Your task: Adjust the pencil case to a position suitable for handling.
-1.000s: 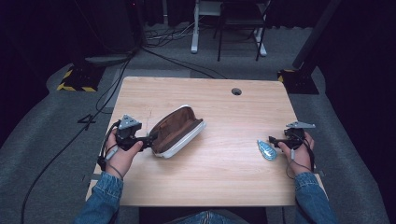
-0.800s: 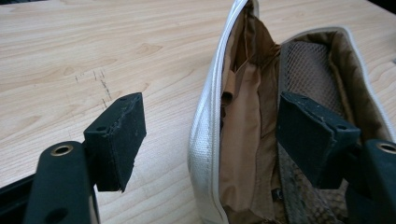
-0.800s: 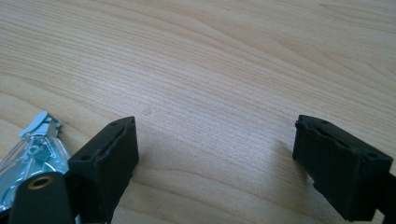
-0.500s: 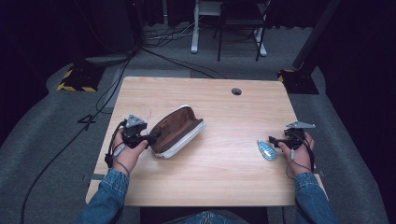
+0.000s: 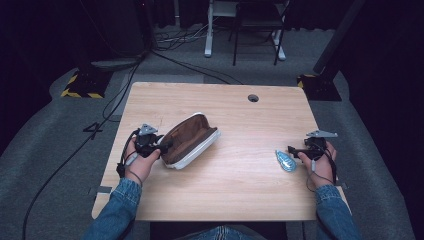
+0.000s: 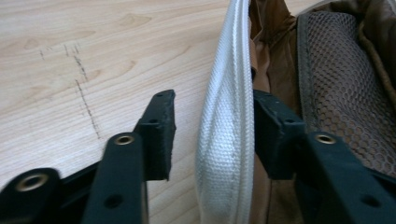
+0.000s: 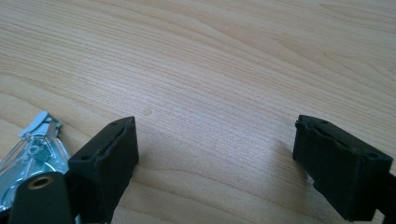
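The left hand-held gripper (image 6: 210, 135) straddles the white rim of the open brown pouch (image 5: 190, 140), which lies left of the counter's (image 5: 240, 195) middle; its jaws have just been closing, one pad touching inside, the other short of the rim. Near the right edge, the right hand-held gripper (image 7: 215, 158) stands wide over bare wood, a clear packet (image 5: 285, 160) just beside it. Bare counter lies between pouch and packet.

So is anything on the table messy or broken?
Nothing looks broken or spilled. The brown pouch lies open at a slant, its white rim between the jaws of the left gripper, which have just been closing. A few dark pencil-like scratches mark the wooden table beside it. The shiny blue packet lies flat.
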The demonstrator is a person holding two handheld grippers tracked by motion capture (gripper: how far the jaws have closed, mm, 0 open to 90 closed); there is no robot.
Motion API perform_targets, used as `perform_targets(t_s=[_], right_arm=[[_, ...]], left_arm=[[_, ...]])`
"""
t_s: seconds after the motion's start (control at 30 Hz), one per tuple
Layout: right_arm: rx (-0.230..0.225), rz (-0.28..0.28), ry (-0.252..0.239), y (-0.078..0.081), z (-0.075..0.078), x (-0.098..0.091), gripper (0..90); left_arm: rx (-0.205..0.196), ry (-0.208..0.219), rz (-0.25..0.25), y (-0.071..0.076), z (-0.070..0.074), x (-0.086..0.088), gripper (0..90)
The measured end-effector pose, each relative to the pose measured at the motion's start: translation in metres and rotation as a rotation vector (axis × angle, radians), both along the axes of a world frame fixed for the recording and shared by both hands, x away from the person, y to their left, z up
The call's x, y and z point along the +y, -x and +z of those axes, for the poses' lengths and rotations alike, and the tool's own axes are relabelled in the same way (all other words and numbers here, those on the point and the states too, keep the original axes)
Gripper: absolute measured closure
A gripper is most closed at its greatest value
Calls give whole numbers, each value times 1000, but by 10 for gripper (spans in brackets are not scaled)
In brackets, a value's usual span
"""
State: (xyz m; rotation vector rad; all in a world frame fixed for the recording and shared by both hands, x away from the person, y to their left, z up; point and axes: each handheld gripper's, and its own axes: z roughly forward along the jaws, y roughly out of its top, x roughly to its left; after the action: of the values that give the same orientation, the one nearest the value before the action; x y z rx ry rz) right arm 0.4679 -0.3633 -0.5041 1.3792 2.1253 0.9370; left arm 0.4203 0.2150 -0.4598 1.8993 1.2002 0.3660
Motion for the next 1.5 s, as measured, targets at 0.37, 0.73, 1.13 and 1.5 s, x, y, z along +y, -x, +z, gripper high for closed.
perform_targets(t_s=[0.37,0.73,1.13,1.5], right_arm=[[1,-1,0,0,0,0,144],[0,0,0,0,0,0,144],[0,0,0,0,0,0,144],[-1,1,0,0,0,0,144]], left_arm=[[49,33,-21,-2,-2,4,811],[63,62,-32,-1,-1,4,846],[50,77,-72,8,9,-2,856],[29,89,-143,19,23,-14,856]])
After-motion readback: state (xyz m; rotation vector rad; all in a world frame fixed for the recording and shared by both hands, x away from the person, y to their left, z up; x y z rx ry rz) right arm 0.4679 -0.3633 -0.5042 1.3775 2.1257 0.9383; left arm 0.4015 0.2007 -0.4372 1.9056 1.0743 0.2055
